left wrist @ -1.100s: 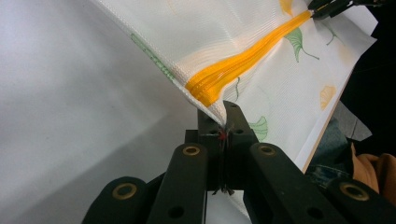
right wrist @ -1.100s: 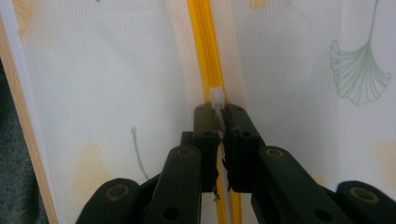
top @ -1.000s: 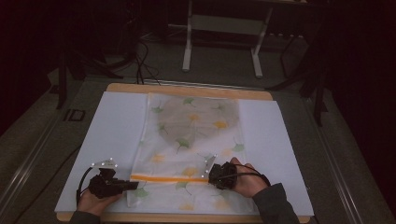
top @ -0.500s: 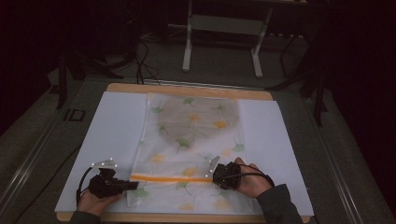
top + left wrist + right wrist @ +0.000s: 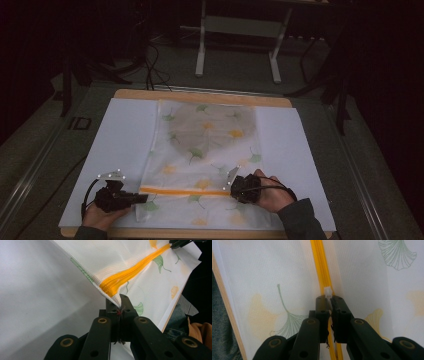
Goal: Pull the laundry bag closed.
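Observation:
A white mesh bag (image 5: pixel 205 145) printed with ginkgo leaves lies flat on the table, an orange zipper (image 5: pixel 185 190) running across its near part. My left gripper (image 5: pixel 145 198) is at the zipper's left end, shut on the bag's corner (image 5: pixel 113 298), which it lifts slightly; the left gripper view has its jaws (image 5: pixel 117 303) pinched on the fabric beside the zipper (image 5: pixel 130 275). At the zipper's right part, my right gripper (image 5: pixel 231 189) is shut on the small white zipper pull (image 5: pixel 327 291), tips (image 5: pixel 328 300) closed around it on the orange zipper (image 5: pixel 319 262).
The bag lies on a white sheet (image 5: pixel 115 140) that covers a wooden table (image 5: pixel 200 95). The table's near edge (image 5: pixel 200 233) runs just below both hands. A white metal stand (image 5: pixel 237 30) and cables (image 5: pixel 150 60) are on the dark floor beyond.
My right gripper has crept slightly to the right along the zipper. The left gripper has stayed in place on the corner.

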